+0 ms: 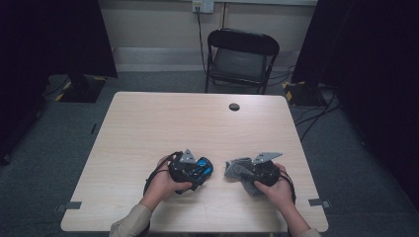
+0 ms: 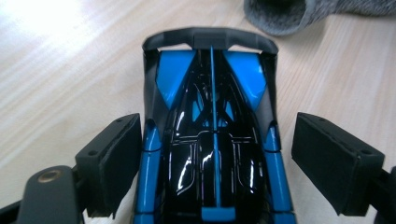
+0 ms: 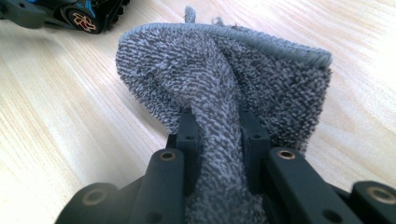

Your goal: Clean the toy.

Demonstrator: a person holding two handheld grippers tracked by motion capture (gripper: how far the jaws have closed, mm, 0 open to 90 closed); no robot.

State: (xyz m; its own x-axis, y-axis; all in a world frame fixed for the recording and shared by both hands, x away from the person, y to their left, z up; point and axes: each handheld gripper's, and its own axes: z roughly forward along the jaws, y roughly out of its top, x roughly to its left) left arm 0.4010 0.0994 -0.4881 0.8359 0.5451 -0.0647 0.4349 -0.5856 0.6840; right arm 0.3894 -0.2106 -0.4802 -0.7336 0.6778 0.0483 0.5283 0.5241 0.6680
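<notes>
A glossy black-and-blue plastic toy car (image 2: 212, 140) sits on a pale, smooth wood-grain table (image 1: 163, 123). Beside it lies a grey terry cloth (image 3: 224, 88), rough and looped. Gripper pads look matt black.

The toy car's (image 2: 212, 140) front end is cut off by the left gripper view's bottom edge.

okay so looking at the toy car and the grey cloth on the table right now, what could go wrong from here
1. The left claw stands open around the blue and black toy car, pads apart from its sides. The car sits free on its wheels, so a nudge could roll it across the table.
2. The right claw pinches just a fold of the grey cloth. The loose remainder could drag or slip out when wiping.
3. Closing on the glossy body might skid off it.
</notes>
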